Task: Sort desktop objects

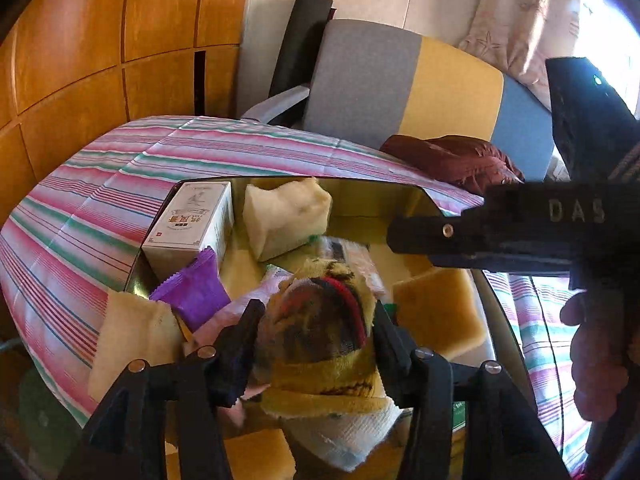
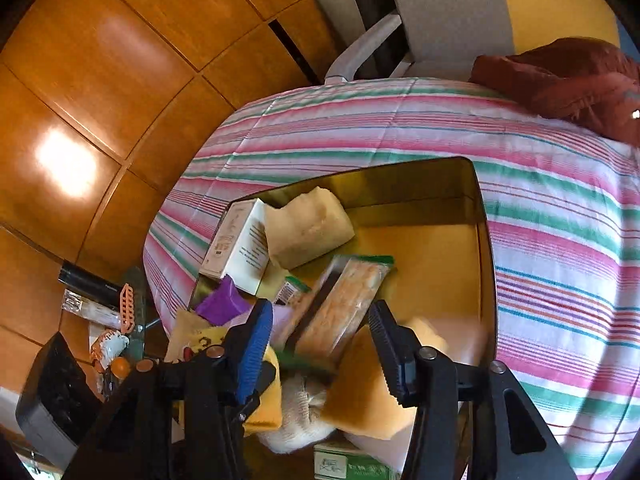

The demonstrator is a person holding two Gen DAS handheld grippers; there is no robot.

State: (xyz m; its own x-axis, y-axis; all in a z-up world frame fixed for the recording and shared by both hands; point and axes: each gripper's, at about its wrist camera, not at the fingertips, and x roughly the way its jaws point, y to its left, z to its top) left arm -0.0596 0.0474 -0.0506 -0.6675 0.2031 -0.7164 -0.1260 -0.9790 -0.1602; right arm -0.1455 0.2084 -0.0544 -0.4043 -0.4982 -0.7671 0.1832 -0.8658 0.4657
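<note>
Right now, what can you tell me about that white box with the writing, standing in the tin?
The white box is a small cardboard carton, closed, with orange and gold characters and a faint line drawing on its front. It stands tilted in the far left corner of the gold tin, leaning on the wall. A pale sponge block sits right beside it, and a purple packet rests against its lower edge. Neither gripper touches it.

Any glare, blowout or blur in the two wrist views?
Left wrist: window at top right is blown out; strong fisheye bending of the wood panels. Right wrist: bright glare patch on the wood panels; sponge near the fingers looks slightly smeared.
</note>
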